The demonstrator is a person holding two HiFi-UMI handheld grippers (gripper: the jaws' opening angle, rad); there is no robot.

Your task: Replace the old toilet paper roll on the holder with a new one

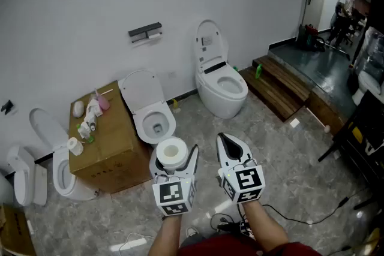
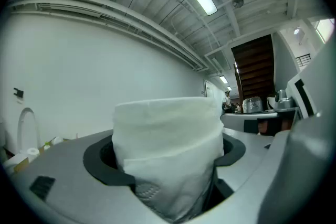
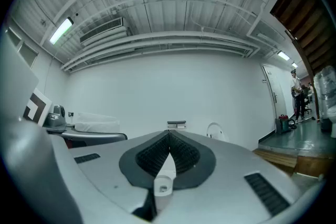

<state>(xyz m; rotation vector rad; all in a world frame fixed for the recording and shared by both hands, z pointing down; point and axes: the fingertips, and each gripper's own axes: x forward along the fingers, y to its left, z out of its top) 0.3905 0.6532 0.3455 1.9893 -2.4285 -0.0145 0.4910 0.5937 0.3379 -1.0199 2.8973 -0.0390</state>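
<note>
Left gripper point(image 1: 174, 157), jaws wide, clamps a new toilet paper roll point(image 2: 168, 149) with its core upright; right gripper point(image 1: 228, 144) is closed and empty. The wall-mounted holder point(image 1: 145, 32) lies well apart, ahead and slightly left beyond the open toilet point(image 1: 153, 117), its bar level along the wall. The left gripper is nearer; the roll's axis probably must tip sideways

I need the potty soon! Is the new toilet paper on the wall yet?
Not yet. Done: the new roll is picked up. In hand: the left gripper squeezes it, far from the wall holder; the right gripper is shut and empty. Left: something white, probably the old roll, sits on the holder. That comes off, then the new roll goes on.
</note>
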